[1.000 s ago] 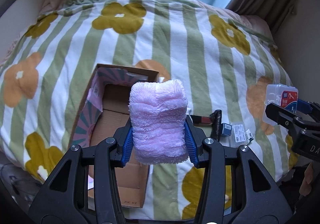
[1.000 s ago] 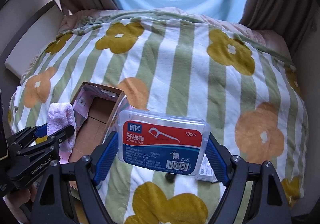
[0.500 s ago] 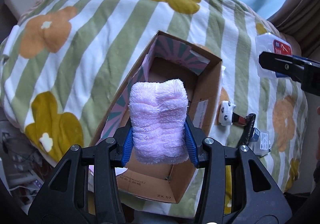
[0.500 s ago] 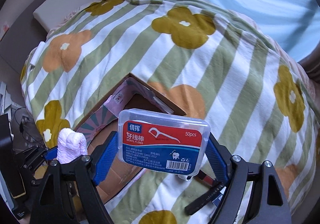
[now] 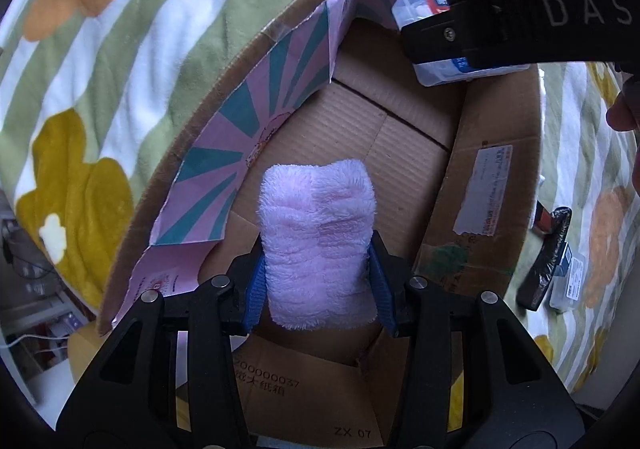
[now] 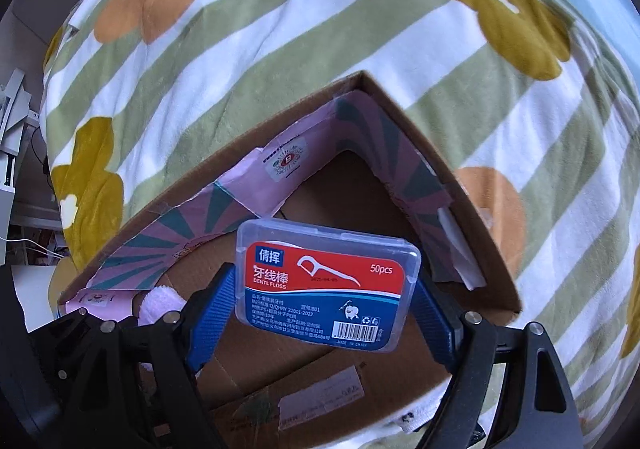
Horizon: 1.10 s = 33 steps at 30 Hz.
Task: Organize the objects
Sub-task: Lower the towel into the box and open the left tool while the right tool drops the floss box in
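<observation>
My left gripper [image 5: 318, 281] is shut on a rolled pink fluffy towel [image 5: 318, 249] and holds it over the near end of an open cardboard box [image 5: 496, 169]. My right gripper [image 6: 320, 309] is shut on a clear dental floss box [image 6: 326, 283] with a red and blue label, held above the same cardboard box [image 6: 420, 137]. In the left wrist view the floss box [image 5: 448, 69] hangs over the box's far end, partly hidden by the right gripper's finger. The towel's tip [image 6: 160, 305] shows at the lower left of the right wrist view.
The box lies on a bed with a green-striped flowered blanket [image 5: 120, 49]. A black item [image 5: 548, 261] and a small clear packet [image 5: 568, 281] lie on the blanket to the right of the box. The bed's edge and floor clutter [image 6: 16, 169] are at the left.
Both grippers have moved forward and down over the cardboard box, each still holding its object. The box now fills both views.
</observation>
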Tool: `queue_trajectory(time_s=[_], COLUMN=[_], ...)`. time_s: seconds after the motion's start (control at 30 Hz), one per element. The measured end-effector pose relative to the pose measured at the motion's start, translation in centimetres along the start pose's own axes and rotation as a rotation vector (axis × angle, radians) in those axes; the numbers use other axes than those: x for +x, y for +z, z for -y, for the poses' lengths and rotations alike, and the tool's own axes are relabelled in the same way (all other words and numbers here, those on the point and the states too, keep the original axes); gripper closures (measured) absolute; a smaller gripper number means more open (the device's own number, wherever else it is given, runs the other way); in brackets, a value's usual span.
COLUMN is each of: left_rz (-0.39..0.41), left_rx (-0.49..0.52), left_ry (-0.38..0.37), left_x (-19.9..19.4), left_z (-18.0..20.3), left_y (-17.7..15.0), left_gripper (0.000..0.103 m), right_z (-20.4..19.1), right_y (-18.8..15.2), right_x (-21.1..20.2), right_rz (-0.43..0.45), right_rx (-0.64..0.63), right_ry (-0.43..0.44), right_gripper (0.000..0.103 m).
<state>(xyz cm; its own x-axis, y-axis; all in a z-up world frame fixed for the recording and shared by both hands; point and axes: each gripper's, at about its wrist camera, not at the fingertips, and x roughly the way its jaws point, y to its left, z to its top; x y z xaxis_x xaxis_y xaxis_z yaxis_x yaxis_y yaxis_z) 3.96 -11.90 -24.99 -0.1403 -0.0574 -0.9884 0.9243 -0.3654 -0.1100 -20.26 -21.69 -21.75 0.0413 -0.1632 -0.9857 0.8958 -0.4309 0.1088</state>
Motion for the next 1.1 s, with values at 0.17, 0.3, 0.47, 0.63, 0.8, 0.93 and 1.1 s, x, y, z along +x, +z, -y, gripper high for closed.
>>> queue_trajectory(time_s=[0.17, 0.3, 0.47, 0.63, 0.8, 0.93, 1.1], left_rz=[-0.036, -0.05, -0.053, -0.033, -0.047, -0.042, -0.019], left_rx=[-0.014, -0.023, -0.019, -0.014, -0.009, -0.012, -0.028], left_ry=[0.009, 0.008, 0.006, 0.007, -0.032, -0.026, -0.03], left_x=[2.4, 3.2, 3.1, 1.9, 1.2, 0.8, 0.1], left_z=[0.2, 0.4, 0.6, 0.7, 0.9, 0.8, 0.6], left_y=[0.1, -0.2, -0.5, -0.7, -1.3, -1.8, -2.2], left_gripper=[0.062, 0.062, 0.062, 0.022, 0.0, 0.0, 0.0], right_z=[0.5, 0.7, 0.8, 0.8, 1.0, 0.5, 1.0], right_y=[0.1, -0.1, 0.2, 0.4, 0.1, -0.1, -0.5], right_x=[2.7, 3.1, 2.4, 2.3, 1.9, 1.6, 0.7], right_rz=[-0.049, -0.053, -0.043, -0.049, -0.035, -0.027, -0.044], right_rx=[0.004, 0.003, -0.002, -0.004, 0.015, 0.013, 0.056], right_ry=[0.015, 0.032, 0.073, 0.081, 0.094, 0.066, 0.084], right_gripper=[0.023, 0.023, 0.023, 0.006, 0.0, 0.0, 0.0])
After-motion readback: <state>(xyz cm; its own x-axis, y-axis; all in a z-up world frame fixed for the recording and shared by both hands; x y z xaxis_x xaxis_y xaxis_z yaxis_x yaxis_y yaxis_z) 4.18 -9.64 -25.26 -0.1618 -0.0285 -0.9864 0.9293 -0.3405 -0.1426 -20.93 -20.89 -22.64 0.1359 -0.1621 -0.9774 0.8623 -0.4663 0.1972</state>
